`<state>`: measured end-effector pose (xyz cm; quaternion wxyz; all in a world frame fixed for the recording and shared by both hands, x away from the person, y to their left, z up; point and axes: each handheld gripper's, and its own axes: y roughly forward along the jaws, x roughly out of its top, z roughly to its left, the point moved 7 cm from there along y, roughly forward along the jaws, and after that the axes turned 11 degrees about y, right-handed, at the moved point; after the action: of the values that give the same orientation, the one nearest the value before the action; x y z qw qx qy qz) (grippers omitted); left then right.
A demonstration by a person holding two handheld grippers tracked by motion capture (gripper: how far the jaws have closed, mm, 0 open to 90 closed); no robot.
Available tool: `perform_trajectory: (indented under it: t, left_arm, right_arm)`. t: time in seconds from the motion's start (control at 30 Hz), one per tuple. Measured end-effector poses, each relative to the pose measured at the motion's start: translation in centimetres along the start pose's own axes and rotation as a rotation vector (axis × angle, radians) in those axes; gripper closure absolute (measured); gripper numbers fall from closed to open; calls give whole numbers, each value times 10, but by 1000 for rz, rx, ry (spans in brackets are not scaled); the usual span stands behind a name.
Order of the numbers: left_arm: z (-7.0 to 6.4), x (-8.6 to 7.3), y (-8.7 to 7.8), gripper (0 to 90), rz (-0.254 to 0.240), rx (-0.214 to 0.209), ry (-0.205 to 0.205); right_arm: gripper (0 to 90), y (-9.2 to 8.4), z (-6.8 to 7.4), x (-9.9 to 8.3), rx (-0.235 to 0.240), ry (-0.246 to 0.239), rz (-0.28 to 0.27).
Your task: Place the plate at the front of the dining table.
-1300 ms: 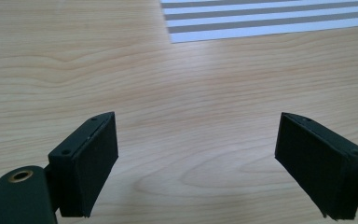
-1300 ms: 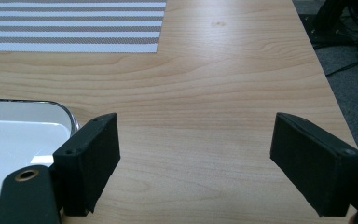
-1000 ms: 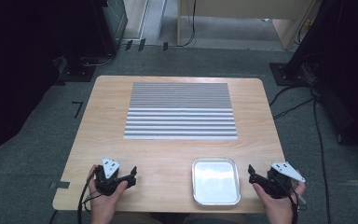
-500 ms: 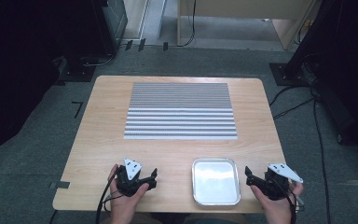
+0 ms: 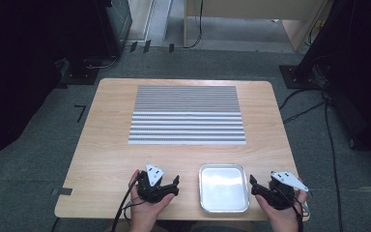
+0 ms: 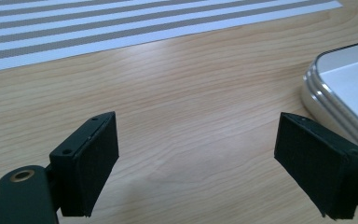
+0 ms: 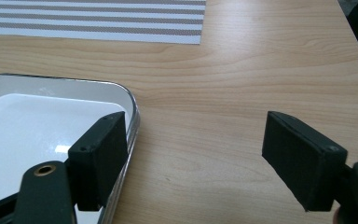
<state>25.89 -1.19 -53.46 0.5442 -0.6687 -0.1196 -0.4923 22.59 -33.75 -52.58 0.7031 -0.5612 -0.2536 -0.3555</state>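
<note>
A shiny empty metal tray [image 5: 223, 167] sits near the table's front edge between my two grippers. My left gripper [image 5: 157, 180] is just left of the tray, held low over the wood. Its jaws stand open in the left gripper view [image 6: 196, 163] with bare table between them, and the tray's rim [image 6: 317, 88] is at the right. My right gripper [image 5: 273, 186] is at the tray's right side. Its jaws [image 7: 193, 158] are open and have just been closing a little. Only wood lies between them, and the tray's rim [image 7: 130, 100] runs beside its left jaw.
A grey-and-white striped mat [image 5: 187, 115] covers the middle and far part of the wooden table [image 5: 106, 145]. It also shows at the top of both gripper views [image 6: 121, 23] [image 7: 93, 21]. Dark equipment and cables stand on the floor around the table.
My left hand has carried its gripper to the right along the front edge, closer to the tray. The right hand has stayed in place.
</note>
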Motion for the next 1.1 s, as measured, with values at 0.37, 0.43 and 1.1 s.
perform_trajectory:
  t: [0.37, 0.43, 1.1]
  left_arm:
    - [-31, 13, 4, 263, -34, -76, -45]
    - [-36, 15, 4, 333, -45, -96, -43]
    - [-74, 16, 11, 572, -37, -209, -33]
  right_arm:
    - [362, -2, 11, -3, 26, -4, -3]
    - [385, -2, 13, -3, 37, -6, -2]
    - [882, 4, 18, -15, 216, 175, 60]
